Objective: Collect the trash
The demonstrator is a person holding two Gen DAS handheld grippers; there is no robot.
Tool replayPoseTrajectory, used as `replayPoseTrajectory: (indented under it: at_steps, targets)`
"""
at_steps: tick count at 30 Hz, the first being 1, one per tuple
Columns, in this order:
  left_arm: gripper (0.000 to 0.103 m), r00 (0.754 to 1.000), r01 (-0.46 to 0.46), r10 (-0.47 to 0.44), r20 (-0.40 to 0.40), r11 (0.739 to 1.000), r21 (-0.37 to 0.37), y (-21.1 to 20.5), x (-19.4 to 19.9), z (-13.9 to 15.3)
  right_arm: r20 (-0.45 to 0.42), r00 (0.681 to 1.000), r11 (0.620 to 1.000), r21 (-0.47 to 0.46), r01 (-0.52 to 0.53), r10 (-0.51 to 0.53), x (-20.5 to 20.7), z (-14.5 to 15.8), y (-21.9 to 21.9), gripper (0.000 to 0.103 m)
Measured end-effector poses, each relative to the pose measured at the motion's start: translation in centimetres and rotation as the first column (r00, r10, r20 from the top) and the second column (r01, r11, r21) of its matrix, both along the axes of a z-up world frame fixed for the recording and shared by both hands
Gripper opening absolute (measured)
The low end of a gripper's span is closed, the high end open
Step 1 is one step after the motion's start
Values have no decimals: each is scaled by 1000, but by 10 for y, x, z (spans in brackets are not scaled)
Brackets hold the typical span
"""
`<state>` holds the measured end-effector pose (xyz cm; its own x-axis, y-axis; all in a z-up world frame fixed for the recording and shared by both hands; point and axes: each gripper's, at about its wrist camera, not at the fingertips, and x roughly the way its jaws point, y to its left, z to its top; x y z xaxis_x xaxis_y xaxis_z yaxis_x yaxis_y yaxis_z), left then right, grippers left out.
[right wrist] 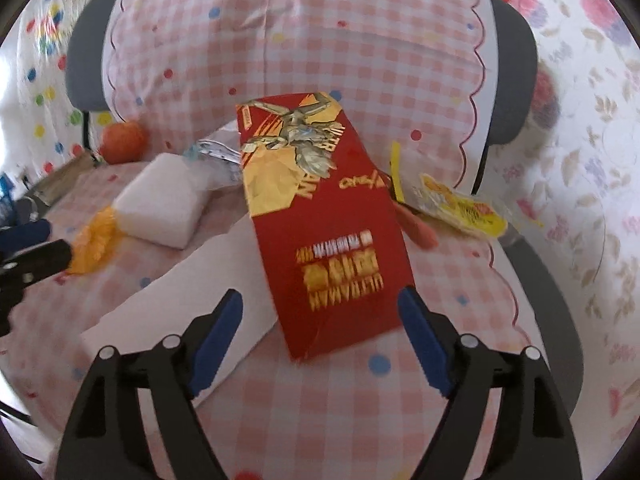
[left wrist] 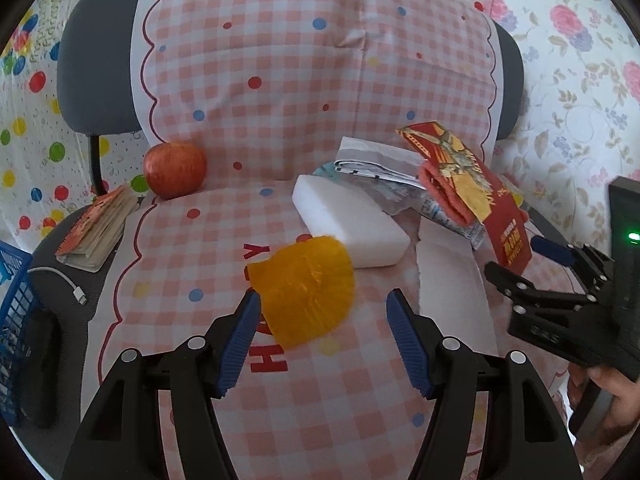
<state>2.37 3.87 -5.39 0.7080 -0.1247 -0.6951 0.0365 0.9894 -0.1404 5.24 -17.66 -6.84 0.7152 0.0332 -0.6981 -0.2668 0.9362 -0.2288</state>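
Spread wide and empty, the left gripper (left wrist: 322, 312) straddled an orange paper cupcake liner (left wrist: 306, 290) at the chair seat's (left wrist: 224, 400) front edge, seemingly readying a pinch. The right gripper (right wrist: 320, 322), equally wide, bracketed the red envelope (right wrist: 328, 248) (propped on other litter, mid-seat).

Left tongs (left wrist: 322, 312) open w/ orange paper cup (left wrist: 306, 290) between tips, on checkered cloth (left wrist: 280, 100).
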Motion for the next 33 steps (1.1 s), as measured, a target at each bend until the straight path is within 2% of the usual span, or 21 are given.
replayPoseTrajectory:
  at_steps: [3,5,6,8,10,14,17,21,24,27,33]
  targets:
    - [66,1000,-3,3,-4,1000,-10,3,1,-2,28,999,997,-71,18,-16,7,-3,9,77]
    - [66,1000,-3,3,-9,1000,-14,4,0,-3,37,999,995,-97,21,-18,7,-4,10,60]
    - [66,1000,-3,3,-10,1000,-15,4,-1,-3,36,999,995,-98,23,-20,5,-3,10,56]
    - [66,1000,1,-1,-12,1000,-18,3,-4,-3,41,999,996,-84,28,-24,2,-1,6,34]
    - [66,1000,9,-9,-10,1000,-16,1,-8,-2,52,998,998,-54,38,-35,-3,4,-1,19]
    - [66,999,37,-37,2,999,-10,-8,-20,4,77,994,993,92,69,-76,-16,31,-29,4]
    - [66,998,63,-63,14,998,-3,-17,-30,8,56,993,964,251,91,-108,-27,54,-60,1]
    - [66,995,100,-100,20,995,-1,-27,-41,10,34,991,931,349,107,-127,-48,75,-92,1]
    - [67,991,133,-133,12,991,-5,-36,-47,8,-3,992,918,378,117,-125,-66,73,-104,1]
    - [78,988,155,-155,2,988,-5,-48,-50,4,-17,993,919,377,117,-119,-82,66,-107,1]
    - [78,981,193,-193,-27,981,5,-69,-45,-4,-33,989,908,393,145,-144,-93,49,-112,1]
